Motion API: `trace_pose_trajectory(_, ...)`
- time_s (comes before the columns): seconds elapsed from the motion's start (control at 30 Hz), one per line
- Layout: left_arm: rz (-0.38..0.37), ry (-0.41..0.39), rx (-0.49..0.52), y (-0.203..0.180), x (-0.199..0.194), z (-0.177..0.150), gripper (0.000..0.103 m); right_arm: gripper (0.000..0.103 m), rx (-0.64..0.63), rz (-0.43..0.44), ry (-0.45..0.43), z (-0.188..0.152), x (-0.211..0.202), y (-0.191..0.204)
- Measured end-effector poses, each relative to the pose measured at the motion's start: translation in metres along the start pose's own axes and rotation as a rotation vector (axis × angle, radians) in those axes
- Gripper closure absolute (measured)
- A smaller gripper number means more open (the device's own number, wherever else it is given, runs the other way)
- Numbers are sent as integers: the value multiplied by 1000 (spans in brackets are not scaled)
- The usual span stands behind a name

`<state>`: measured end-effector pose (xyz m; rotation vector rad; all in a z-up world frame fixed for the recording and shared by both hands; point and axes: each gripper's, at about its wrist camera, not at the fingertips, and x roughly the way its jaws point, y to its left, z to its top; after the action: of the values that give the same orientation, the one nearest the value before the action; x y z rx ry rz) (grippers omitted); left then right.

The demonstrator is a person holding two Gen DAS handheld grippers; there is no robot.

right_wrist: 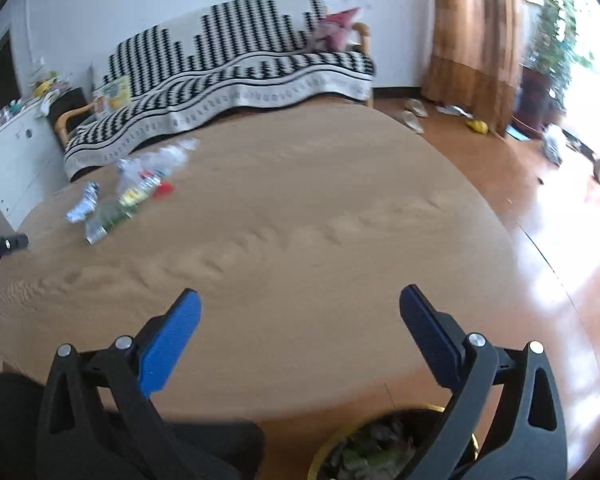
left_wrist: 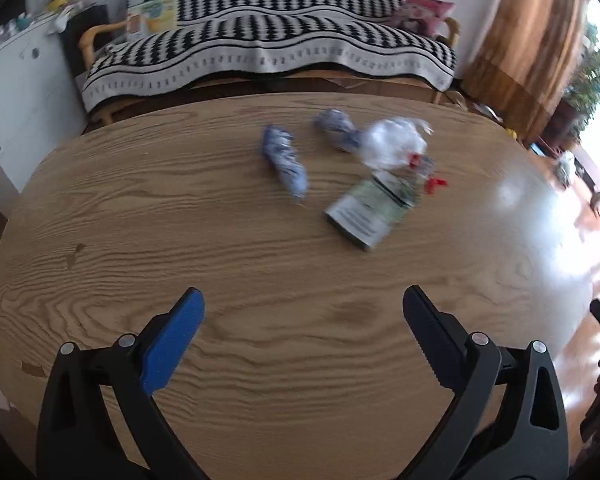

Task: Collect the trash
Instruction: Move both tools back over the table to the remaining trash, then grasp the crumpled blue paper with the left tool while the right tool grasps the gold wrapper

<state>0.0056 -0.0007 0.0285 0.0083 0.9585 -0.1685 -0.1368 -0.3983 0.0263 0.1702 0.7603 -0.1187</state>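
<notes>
**Trash cluster dead ahead of left hand-held gripper, off to the far left of right**

Flat grey-green cardboard box (left_wrist: 366, 214) lies ahead and slightly right of the left hand-held gripper (left_wrist: 303, 308), well apart from it, long axis running diagonally, near-left to far-right. Touching its far end: crumpled clear plastic wrap (left_wrist: 392, 142) w/ red bits; just beside, two twisted blue-white foil wrappers (left_wrist: 286, 162).

Left hand-held gripper: jaws wide apart, nothing between. Right hand-held gripper (right_wrist: 299, 306): same, apart and empty; same cluster (right_wrist: 112, 208) sits far left in its view, so left arm looks nearer and better lined up.

Oval wood-grain worktop (left_wrist: 220, 264), glare at right. Below the right gripper, yellow-rimmed dark bin (right_wrist: 376, 446) w/ scraps inside, probably the drop point. Beyond: sofa w/ black-white throw (left_wrist: 268, 48), brown curtain (left_wrist: 528, 40).
</notes>
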Motion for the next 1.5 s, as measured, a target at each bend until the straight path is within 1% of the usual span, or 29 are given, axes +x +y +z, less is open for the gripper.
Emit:
trace_pose_trajectory(0.13,-9,-18,-12,6,15,14,6,7,13,84,7,32,26,51)
trace_pose_trajectory(0.2,-21,-18,-24,7,27,19,6,7,14,139,31,41,39,76)
trace_pose_trajectory(0.23,-31,-15,-26,8,36,23,6,7,15,183,52,47,48,91)
trace_pose_trajectory(0.3,-62,-7,-18,7,44,31,6,7,-3,207,63,58,61,114)
trace_pose_trajectory(0.33,-71,-4,-12,8,50,35,6,7,-8,206,59,60,64,121)
trace_pose_trajectory(0.4,-62,-6,-17,10,61,45,6,7,-3,209,38,71,76,139)
trace_pose_trajectory(0.47,-56,-21,-37,13,71,52,6,7,15,208,20,78,86,150)
trace_pose_trajectory(0.53,-53,-32,-47,12,79,59,6,7,49,189,3,87,100,158)
trace_pose_trajectory(0.63,-51,-41,-34,11,93,72,6,7,113,176,33,101,130,171)
trace_pose_trajectory(0.7,-28,-43,-30,13,103,80,6,7,126,152,55,110,147,177)
trace_pose_trajectory(0.73,-16,-44,-34,15,109,83,6,7,122,125,67,115,157,183)
trace_pose_trajectory(0.83,-7,-16,-30,17,127,86,6,7,102,108,84,115,173,194)
trace_pose_trajectory(0.93,-13,27,12,12,143,85,6,7,67,93,106,103,186,202)
trace_pose_trajectory(1.03,2,21,45,10,148,87,6,7,62,102,118,95,191,207)
trace_pose_trajectory(1.13,3,21,28,11,152,88,6,7,58,126,98,95,188,212)
trace_pose_trajectory(1.2,8,21,17,13,155,88,6,10,62,128,90,95,188,212)
trace_pose_trajectory(1.23,15,21,18,13,156,88,6,16,68,127,91,95,190,211)
trace_pose_trajectory(1.27,20,21,17,14,157,88,7,25,75,127,96,95,191,209)
trace_pose_trajectory(1.3,17,22,14,16,159,89,7,29,85,128,103,95,193,208)
trace_pose_trajectory(1.33,9,19,6,18,159,89,7,36,90,126,105,95,193,206)
trace_pose_trajectory(1.37,2,15,-8,20,159,90,7,40,91,119,107,95,194,207)
trace_pose_trajectory(1.4,-1,15,-14,20,159,91,8,41,90,118,114,94,195,207)
trace_pose_trajectory(1.43,-2,16,-17,21,159,91,9,43,90,127,123,94,197,209)
trace_pose_trajectory(1.47,-8,18,-15,21,160,91,13,45,88,129,128,94,198,211)
trace_pose_trajectory(1.5,-11,20,-15,21,160,91,21,48,82,130,129,93,198,214)
